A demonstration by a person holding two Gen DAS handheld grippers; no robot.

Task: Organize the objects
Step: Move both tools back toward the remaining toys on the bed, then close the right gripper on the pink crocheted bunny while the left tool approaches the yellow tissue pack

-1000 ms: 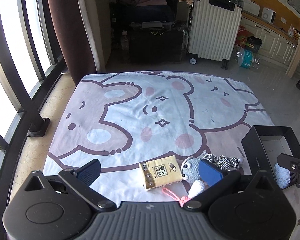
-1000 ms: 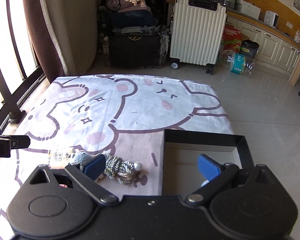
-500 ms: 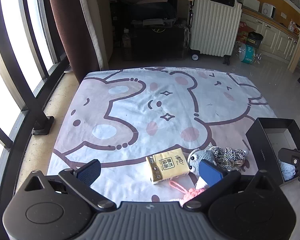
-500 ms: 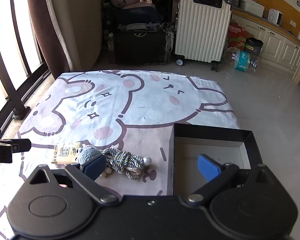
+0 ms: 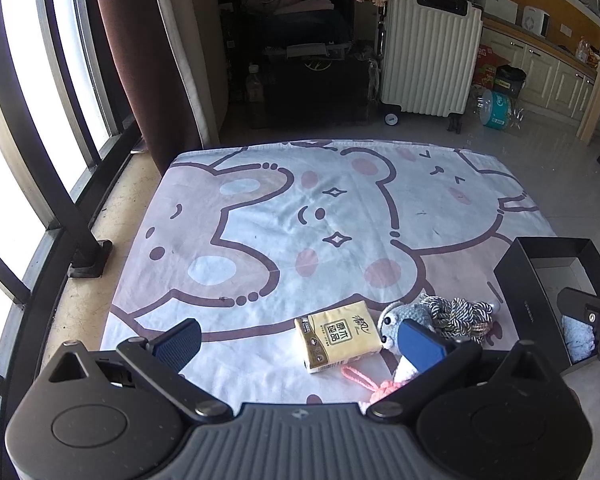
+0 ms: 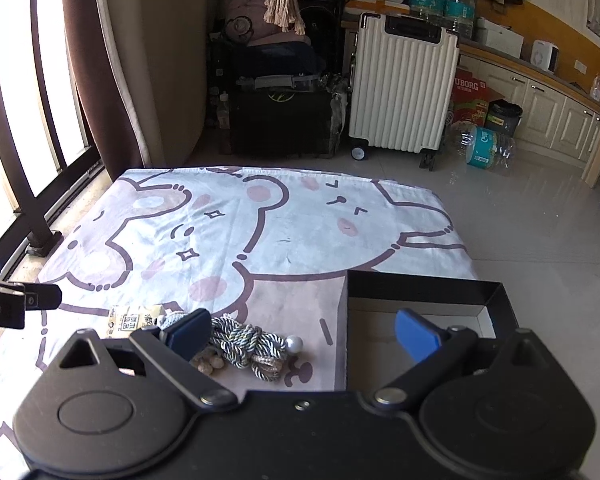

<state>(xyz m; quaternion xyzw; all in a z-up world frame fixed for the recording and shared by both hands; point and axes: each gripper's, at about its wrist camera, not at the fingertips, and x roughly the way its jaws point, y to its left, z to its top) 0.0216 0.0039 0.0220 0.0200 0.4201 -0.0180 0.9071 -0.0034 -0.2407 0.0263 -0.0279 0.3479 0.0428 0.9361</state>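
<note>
Printed cotton, patterned with outlined cartoon bears, forms the blanket (image 5: pixel 300 216) covering the floor. At far left, the left gripper (image 5: pixel 300 344) hovers above the blanket's near edge, its two blue ribbed pads spread wide and holding nothing. Between those pads lies a flat, rectangular yellow tissue pack (image 5: pixel 338 336) in glossy wrap. Touching the pack's right side is a grey crocheted toy (image 5: pixel 394 320) with bead eyes; a pink yarn loop (image 5: pixel 364 380) trails below it. Just beside the toy sits a knotted bundle of twisted blue-and-white rope (image 6: pixel 246 346), ending in a small pearl-like bead (image 6: pixel 295 345). Further right stands an open, rectangular black cardboard box (image 6: pixel 424 292) with a pale interior, on the blanket's edge. The right gripper (image 6: pixel 304 336) hovers level, straddling rope and box wall, fingers wide apart and empty.
</note>
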